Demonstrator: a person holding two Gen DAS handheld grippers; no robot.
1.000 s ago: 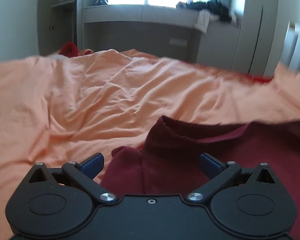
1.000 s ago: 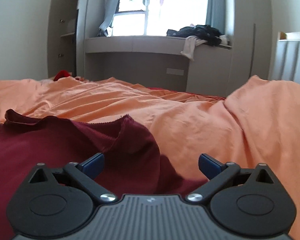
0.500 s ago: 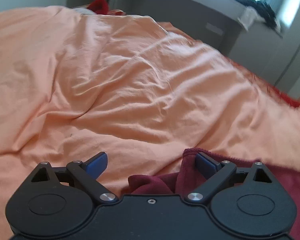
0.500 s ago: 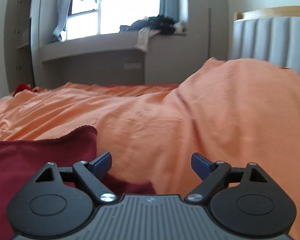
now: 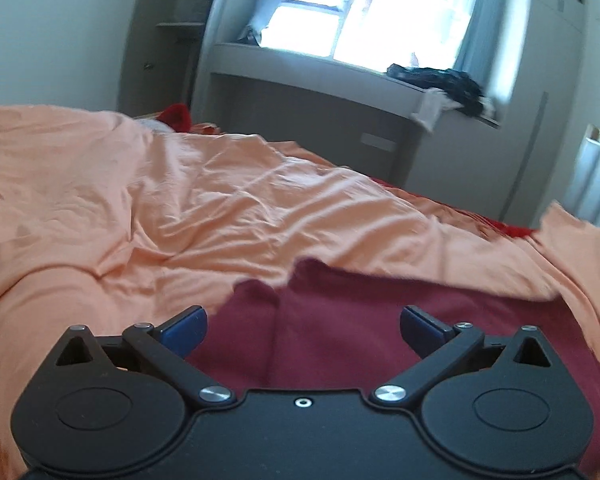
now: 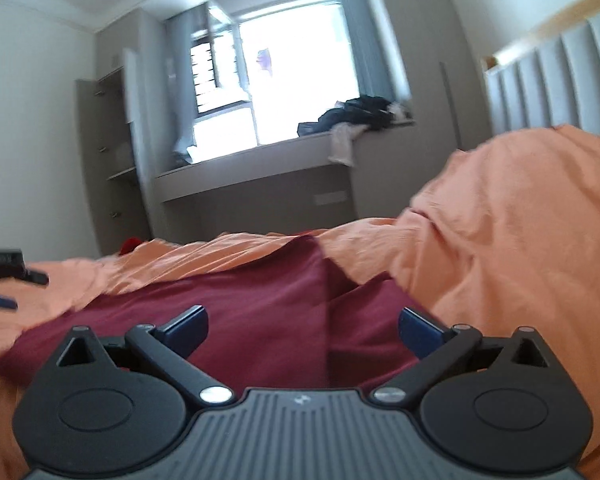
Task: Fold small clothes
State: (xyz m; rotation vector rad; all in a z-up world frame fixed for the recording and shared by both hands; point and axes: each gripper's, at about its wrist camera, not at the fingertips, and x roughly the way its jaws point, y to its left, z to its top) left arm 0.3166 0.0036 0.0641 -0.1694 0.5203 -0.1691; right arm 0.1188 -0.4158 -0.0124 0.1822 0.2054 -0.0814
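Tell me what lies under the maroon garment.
The maroon garment lies on an orange sheet, which shows all round it. Whatever is beneath the garment's middle is covered.

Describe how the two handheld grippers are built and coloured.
Both are matte black, with two round discs, angled link arms on silver pivot screws, and blue finger pads. The left gripper has a smooth black top plate; the right gripper has a grey ribbed plate with a small emblem.
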